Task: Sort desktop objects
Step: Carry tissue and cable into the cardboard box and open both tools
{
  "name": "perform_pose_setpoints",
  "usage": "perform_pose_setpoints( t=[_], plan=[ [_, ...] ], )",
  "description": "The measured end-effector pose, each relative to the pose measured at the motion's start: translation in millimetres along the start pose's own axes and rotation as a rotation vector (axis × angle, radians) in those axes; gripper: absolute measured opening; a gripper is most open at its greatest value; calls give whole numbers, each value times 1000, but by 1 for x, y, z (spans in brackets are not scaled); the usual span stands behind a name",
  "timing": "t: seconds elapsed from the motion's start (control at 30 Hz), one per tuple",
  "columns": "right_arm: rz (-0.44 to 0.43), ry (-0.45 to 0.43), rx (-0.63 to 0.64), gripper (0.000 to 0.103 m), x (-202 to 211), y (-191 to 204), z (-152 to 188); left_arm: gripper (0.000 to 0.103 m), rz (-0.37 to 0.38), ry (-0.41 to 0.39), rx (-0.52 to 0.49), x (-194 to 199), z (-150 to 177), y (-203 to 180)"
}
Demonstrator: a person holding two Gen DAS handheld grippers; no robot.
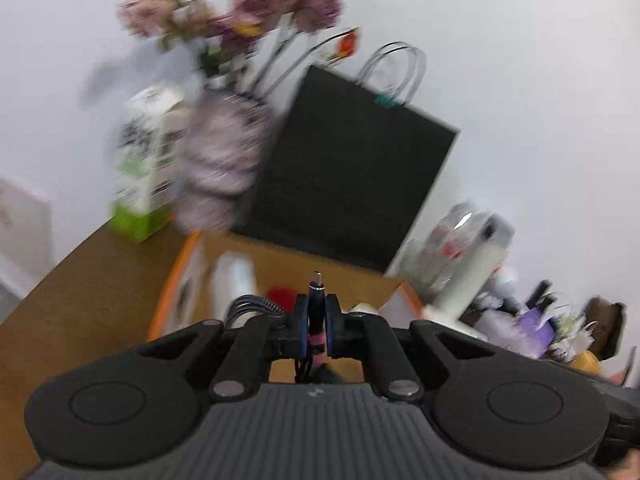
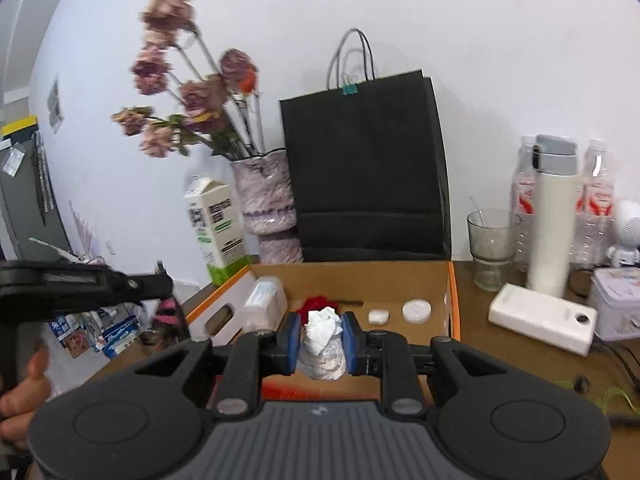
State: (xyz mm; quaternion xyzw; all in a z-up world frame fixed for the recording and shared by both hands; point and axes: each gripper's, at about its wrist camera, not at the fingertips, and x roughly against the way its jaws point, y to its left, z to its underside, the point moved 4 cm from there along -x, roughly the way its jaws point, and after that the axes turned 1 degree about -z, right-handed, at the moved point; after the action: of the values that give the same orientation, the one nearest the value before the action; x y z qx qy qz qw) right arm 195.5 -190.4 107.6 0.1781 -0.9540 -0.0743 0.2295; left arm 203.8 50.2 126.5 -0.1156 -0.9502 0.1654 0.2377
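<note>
Two views are given. From the left wrist, the left gripper is seen clamped on a black cable, whose metal plug tip sticks out upright past the fingertips; the braided cord is looped to the left of the fingers, and a pink band is wrapped round it lower down. Beyond the fingers an open cardboard box with an orange edge is seen on a brown desk. A white bottle and something red lie inside it. Behind the box a black paper bag is leaned at the white wall, with a blurred pink vase of dried flowers and a milk carton to its left. Much of this view is smeared by motion.

From the right wrist, the right gripper is seen closed on a crumpled white tissue, held between the blue pads just above the near edge of the box. Inside the box a white bottle, a red item and two small white round lids are laid on the floor. The left gripper is visible at the left edge, held over the box's left side with the cable hanging from it. To the right of the box a glass, a white flask, a white power bank and clear bottles are set on the desk.
</note>
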Motion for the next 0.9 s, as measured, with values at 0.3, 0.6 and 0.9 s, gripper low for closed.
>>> perform_pose_setpoints(
  t=[0.3, 0.6, 0.9],
  plan=[
    [83, 161, 1, 21, -123, -34, -24, 11, -2, 145, -40, -153, -25, -4],
    [89, 346, -21, 24, -192, -56, -18, 92, -77, 183, -51, -179, -13, 35],
    [192, 355, -105, 56, -195, -70, -35, 97, -153, 154, -104, -146, -35, 26]
  ],
)
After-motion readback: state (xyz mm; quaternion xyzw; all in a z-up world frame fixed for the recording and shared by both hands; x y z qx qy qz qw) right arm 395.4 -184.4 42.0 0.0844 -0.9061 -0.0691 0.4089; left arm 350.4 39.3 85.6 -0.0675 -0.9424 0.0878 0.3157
